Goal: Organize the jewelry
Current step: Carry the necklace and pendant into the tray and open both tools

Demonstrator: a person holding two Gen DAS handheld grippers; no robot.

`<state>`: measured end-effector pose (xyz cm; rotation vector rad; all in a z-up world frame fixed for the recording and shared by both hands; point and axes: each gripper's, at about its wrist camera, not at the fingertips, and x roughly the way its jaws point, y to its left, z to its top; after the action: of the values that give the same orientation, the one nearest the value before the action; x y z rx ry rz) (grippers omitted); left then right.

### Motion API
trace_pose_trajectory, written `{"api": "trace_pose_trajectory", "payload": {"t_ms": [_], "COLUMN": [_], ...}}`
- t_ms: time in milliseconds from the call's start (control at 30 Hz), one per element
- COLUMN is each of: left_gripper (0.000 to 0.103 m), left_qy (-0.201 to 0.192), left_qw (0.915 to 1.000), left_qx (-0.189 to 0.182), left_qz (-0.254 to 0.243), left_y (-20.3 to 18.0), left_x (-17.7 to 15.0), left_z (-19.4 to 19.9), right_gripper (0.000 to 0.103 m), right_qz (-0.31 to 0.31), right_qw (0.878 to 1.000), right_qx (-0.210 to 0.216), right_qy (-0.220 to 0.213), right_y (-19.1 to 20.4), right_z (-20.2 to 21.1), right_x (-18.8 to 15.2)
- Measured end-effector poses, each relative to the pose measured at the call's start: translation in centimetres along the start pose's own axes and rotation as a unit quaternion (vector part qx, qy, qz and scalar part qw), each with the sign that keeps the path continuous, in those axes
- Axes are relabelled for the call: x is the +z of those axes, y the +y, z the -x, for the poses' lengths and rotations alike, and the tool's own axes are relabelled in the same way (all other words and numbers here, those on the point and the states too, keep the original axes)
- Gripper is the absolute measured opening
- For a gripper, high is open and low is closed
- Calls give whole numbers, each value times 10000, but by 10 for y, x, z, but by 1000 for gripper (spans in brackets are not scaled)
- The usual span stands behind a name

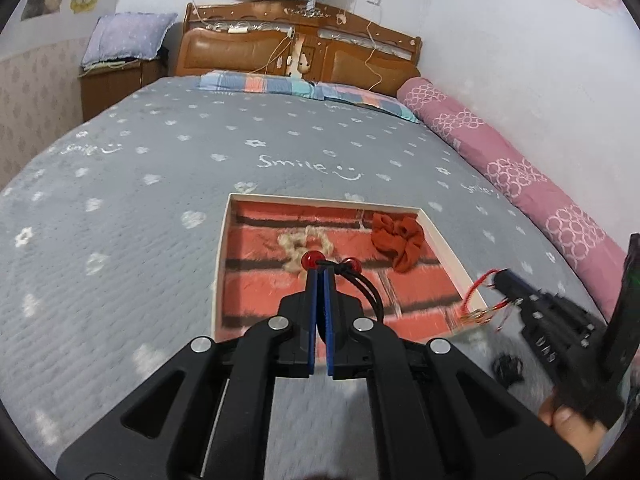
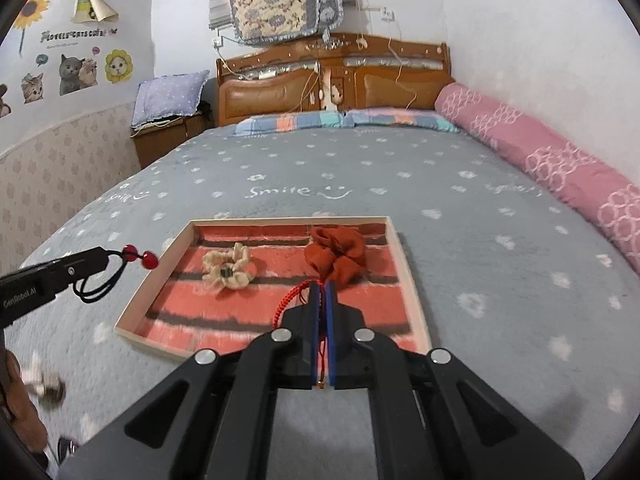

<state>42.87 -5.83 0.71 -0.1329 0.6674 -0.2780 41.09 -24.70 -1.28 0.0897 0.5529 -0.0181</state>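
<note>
A shallow tray (image 1: 222, 240) with a red brick-pattern lining lies on the grey bed. In it are a beige scrunchie (image 1: 298, 246) and a rust-red scrunchie (image 1: 398, 240). My left gripper (image 1: 320, 272) is shut on a black hair tie with red beads (image 1: 310, 259), held above the tray's near part. My right gripper (image 2: 320, 286) is shut on a red braided cord bracelet (image 2: 290, 300), over the tray's (image 2: 402, 248) near right side. The right gripper also shows in the left wrist view (image 1: 500, 280), with the red cord (image 1: 478, 288) dangling.
A small black item (image 1: 507, 367) lies on the bedspread near the tray's right corner. A pale item (image 2: 42, 384) lies on the bed at lower left. A pink bolster (image 1: 500, 160) runs along the right wall. Pillows and a wooden headboard (image 2: 332, 80) are at the far end.
</note>
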Motion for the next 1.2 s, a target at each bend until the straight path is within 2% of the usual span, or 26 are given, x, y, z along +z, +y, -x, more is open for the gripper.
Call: {"api": "trace_pose_trajectory", "payload": {"t_ms": [200, 400, 633, 733, 867, 933, 967, 1000, 1067, 1200], "left_gripper": [1, 1, 1, 2, 4, 7, 18, 35, 52, 58], "left_qy": [454, 961, 1400, 1477, 1617, 1589, 1598, 1610, 1563, 1481], "left_qw": [9987, 9943, 9883, 9868, 9845, 9848, 9843, 9835, 9832, 9857], "left_qx": [222, 455, 604, 660, 668, 683, 741, 820, 934, 802], "left_qz": [-69, 35, 50, 9, 129, 141, 74, -1, -89, -48], "left_y": [1, 18, 26, 29, 38, 39, 38, 35, 34, 31], "left_x": [20, 29, 36, 35, 31, 32, 32, 32, 32, 38], "left_z": [-77, -133, -167, -175, -183, -181, -181, -182, -179, -162], "right_gripper": [3, 3, 3, 3, 3, 3, 3, 3, 4, 6], "right_qz": [5, 236, 217, 169, 103, 86, 75, 59, 41, 173], "right_qw": [9996, 9972, 9921, 9917, 9879, 9860, 9854, 9851, 9849, 9852], "right_qx": [33, -106, -230, -208, -163, -155, -153, -142, -125, -140], "right_qy": [270, 699, 1212, 1255, 1536, 1658, 1694, 1712, 1724, 1701], "right_y": [7, 15, 10, 9, 6, 6, 5, 5, 5, 6], "right_z": [-72, -128, -169, -172, -182, -186, -187, -187, -187, -183], "right_x": [23, 30, 28, 29, 28, 27, 26, 26, 26, 26]}}
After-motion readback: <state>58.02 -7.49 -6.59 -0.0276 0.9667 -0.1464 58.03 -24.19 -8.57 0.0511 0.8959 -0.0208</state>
